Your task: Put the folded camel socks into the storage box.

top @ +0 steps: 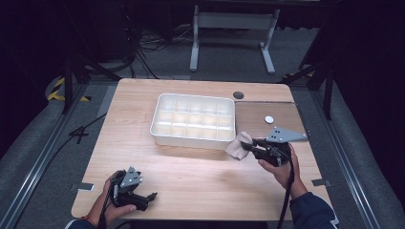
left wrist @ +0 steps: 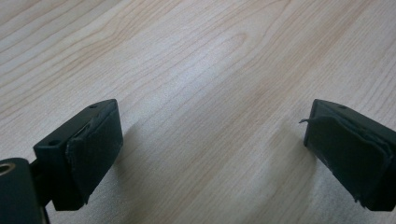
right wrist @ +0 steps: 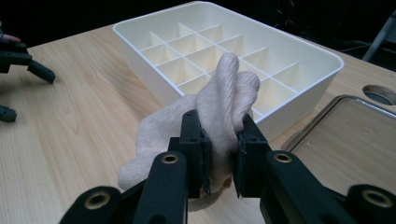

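A beige rolled sock (right wrist: 219,112) is pinched between the black jaws of my right gripper (right wrist: 219,156), held above the table just in front of the near right corner of a white divided tray (right wrist: 135,39). In the high view the sock (top: 240,145) hangs at the tray's (top: 193,140) front right corner, with the right gripper (top: 250,145) shut on it. My left gripper (top: 151,197) rests near the table's front left edge, jaws wide apart with only bare wood between its pads (left wrist: 95,149).
A clear lid (top: 267,131) lies flat to the right of the tray, with a small white disc (top: 269,119) on it. A round hole (top: 239,95) sits in the tabletop behind the lid. A metal stand (top: 234,28) stands beyond the table's far edge.
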